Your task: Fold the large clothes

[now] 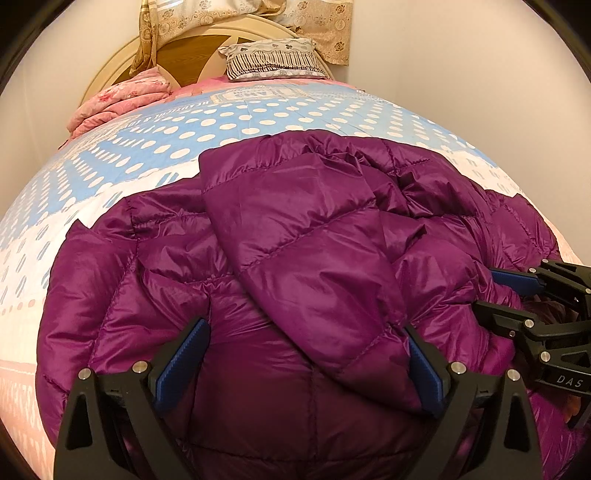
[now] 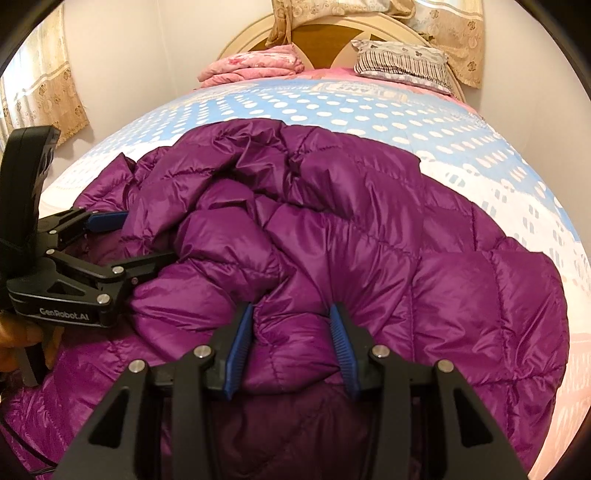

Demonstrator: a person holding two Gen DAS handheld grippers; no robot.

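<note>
A large purple quilted jacket (image 1: 295, 258) lies spread on the bed (image 1: 229, 125), on a cover with blue fields and white dots. The jacket is near the foot end of the bed, close to both cameras, and it fills most of both views. One sleeve (image 1: 306, 266) is folded over the body of the jacket and lies across it at a slant. The upper part of the jacket is bunched in many wrinkles.

The left gripper (image 1: 306, 362) hangs over the near part of the jacket, and its jaws stand wide apart. The end of the folded sleeve lies between them, close to the blue pad on the right side, but the pads do not press on the cloth.

The right gripper (image 2: 291, 350) has its jaws partly closed, and they are clamped on a thick fold of the purple cloth; the cloth bulges up between the two blue pads. In the left wrist view this gripper comes in from the right edge, at the side of the jacket.

At the head of the bed there is a folded pink blanket (image 1: 118, 99) and a pillow (image 1: 273, 59) with a striped edge, both well apart from the jacket. Behind them is a rounded headboard (image 1: 184, 55), and beige patterned curtains (image 1: 332, 29) hang above it.
</note>
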